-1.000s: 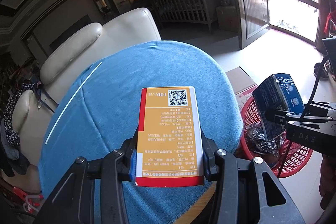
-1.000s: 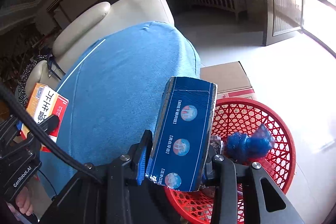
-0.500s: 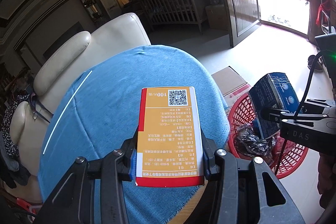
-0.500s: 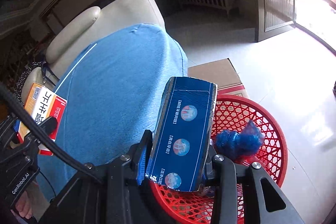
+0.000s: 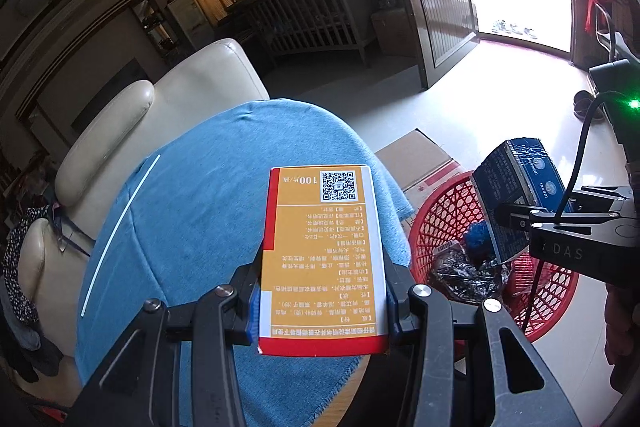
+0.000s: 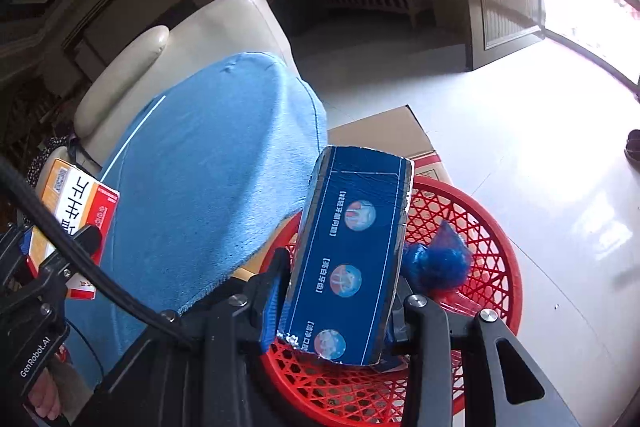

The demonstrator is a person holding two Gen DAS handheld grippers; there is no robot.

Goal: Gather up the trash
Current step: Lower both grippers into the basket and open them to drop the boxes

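Your left claw (image 5: pixel 322 297) is clamped on an orange box (image 5: pixel 322 259), its two sides pressed by the pads, printed back facing the camera with a code square at the far end. The box hangs over the near edge of a round counter draped in a blue cloth (image 5: pixel 208 203).

Your right claw (image 6: pixel 340 301) is clamped on a dark blue box (image 6: pixel 352 255) with three round pictures down its face. This box hangs over the near rim of a red mesh basket (image 6: pixel 484 227) standing on the pale floor (image 6: pixel 540 155) just beside the counter.

The right wrist view looks down into the basket and shows a crumpled blue wrapper (image 6: pixel 436 261) lying inside, close to the box. It also shows the orange box's white and red front face, which the left view hides.

The left wrist view sees the basket from the side and adds a dark, shiny crumpled item (image 5: pixel 464 273), perhaps foil or plastic, which the blue box covers in the other view. A flat cardboard carton (image 5: pixel 416 159) lies on the floor behind the basket, touching it or nearly so. A cream leather sofa (image 5: pixel 168 107) stands beyond the counter.
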